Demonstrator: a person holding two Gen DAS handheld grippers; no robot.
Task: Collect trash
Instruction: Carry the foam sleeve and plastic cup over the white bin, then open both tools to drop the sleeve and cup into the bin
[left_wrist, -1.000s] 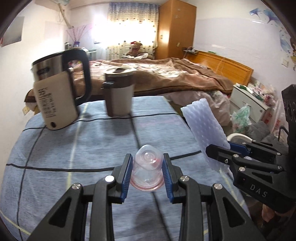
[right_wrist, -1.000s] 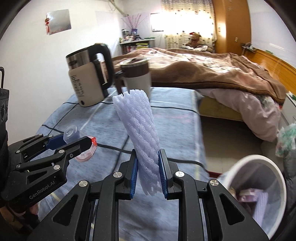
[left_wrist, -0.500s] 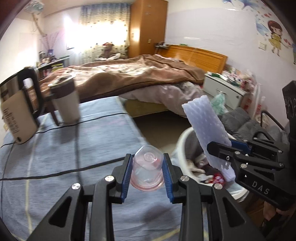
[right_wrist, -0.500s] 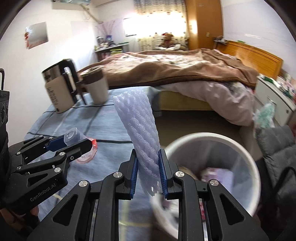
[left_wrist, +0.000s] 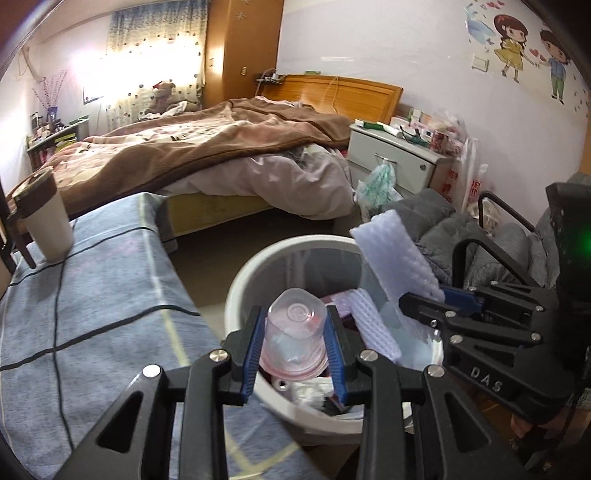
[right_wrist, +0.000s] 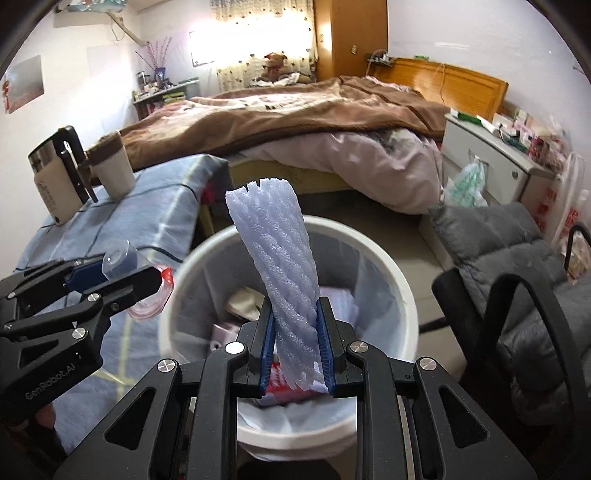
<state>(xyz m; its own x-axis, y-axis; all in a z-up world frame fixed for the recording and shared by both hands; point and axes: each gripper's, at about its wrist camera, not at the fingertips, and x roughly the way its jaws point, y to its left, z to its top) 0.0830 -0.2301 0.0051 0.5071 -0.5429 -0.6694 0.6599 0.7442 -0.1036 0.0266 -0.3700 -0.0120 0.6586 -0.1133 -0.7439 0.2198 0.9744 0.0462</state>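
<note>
My left gripper (left_wrist: 293, 345) is shut on a clear plastic cup (left_wrist: 293, 341) with a pink rim, held over the near edge of a white trash bin (left_wrist: 240, 273). My right gripper (right_wrist: 297, 347) is shut on a white foam net sleeve (right_wrist: 279, 254) that stands up above the same bin (right_wrist: 404, 295). The bin holds foam pieces and wrappers. In the left wrist view the right gripper (left_wrist: 424, 301) and its foam sleeve (left_wrist: 393, 258) sit at the right. In the right wrist view the left gripper (right_wrist: 122, 275) with the cup (right_wrist: 120, 260) sits at the left.
A table with a blue-grey cloth (left_wrist: 92, 306) lies left of the bin, with a lidded cup (left_wrist: 46, 221) and a kettle (right_wrist: 55, 184) at its far end. A bed (left_wrist: 207, 155) stands behind, a nightstand (left_wrist: 395, 160) and a chair with grey clothing (right_wrist: 517, 280) to the right.
Both grippers swung right from above the table to above the trash bin, still gripping the cup and the foam sleeve. The kettle and lidded cup slid off to the left of view.
</note>
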